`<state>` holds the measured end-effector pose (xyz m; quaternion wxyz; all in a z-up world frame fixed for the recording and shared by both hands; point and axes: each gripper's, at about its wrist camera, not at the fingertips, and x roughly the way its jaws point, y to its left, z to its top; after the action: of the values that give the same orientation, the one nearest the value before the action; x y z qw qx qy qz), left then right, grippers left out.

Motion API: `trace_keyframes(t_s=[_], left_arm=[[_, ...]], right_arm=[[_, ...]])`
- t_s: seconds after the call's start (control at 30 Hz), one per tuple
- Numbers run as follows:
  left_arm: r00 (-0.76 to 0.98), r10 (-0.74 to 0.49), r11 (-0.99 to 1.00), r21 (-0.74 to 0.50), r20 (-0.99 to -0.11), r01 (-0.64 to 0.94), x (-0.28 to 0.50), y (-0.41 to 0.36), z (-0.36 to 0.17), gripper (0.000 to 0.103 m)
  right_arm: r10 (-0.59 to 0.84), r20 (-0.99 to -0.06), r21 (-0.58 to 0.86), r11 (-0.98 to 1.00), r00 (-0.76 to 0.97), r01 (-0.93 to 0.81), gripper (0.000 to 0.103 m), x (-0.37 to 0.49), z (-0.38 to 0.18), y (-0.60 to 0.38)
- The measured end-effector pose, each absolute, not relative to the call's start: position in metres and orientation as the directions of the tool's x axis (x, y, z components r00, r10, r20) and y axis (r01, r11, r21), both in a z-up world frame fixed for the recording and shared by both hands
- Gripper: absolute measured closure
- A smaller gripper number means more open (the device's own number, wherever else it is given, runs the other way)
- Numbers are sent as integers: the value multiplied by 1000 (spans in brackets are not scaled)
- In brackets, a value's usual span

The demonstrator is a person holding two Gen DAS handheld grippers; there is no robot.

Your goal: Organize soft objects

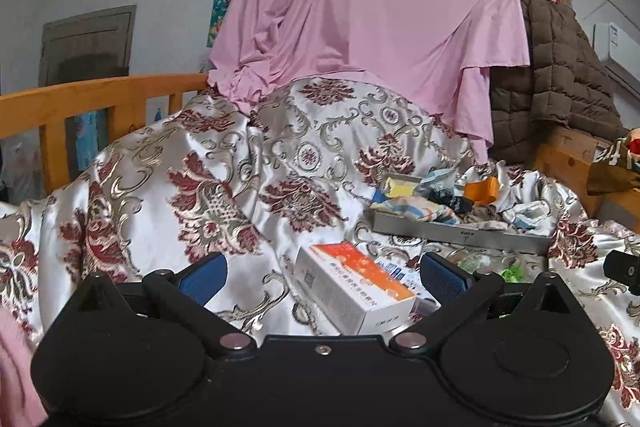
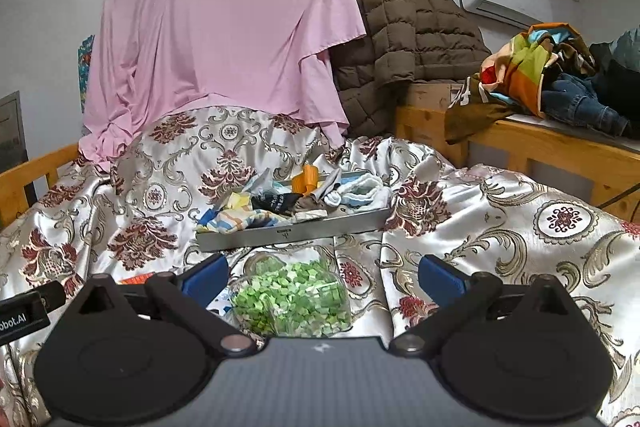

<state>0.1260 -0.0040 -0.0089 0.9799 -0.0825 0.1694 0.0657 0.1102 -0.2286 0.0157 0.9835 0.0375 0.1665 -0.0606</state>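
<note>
shiny flowered bedding [image 2: 500, 211] is spread under everything. both tongs, left gripper [image 1: 322, 277] and right gripper [image 2: 322, 277], are held wide open and empty. soft socks [image 2: 276, 207] are piled in the far grey tray [image 2: 292, 231]. one sock should be pinched gently, in its middle.

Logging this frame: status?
Left gripper and right gripper open, empty. Socks heaped in metal tray. Orange-white carton and bag of green bits lie ahead of the jaws.

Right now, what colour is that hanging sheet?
Plain pink sheet, clearest in the right wrist view.
</note>
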Motion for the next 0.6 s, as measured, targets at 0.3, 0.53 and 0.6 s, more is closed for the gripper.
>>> trace_keyframes(t_s=[0.3,0.53,0.6], left_arm=[[927,111,981,-110,-359,-160,122,-8,-15,1],[913,111,983,-95,-392,-160,125,-10,-20,1],[912,111,983,-91,-396,-159,125,-10,-22,1]], right_arm=[[-109,-368,25,992,923,127,0,108,4,-222],[-109,-398,31,991,911,132,0,110,-4,-222],[-107,-404,33,991,909,131,0,111,-5,-223]])
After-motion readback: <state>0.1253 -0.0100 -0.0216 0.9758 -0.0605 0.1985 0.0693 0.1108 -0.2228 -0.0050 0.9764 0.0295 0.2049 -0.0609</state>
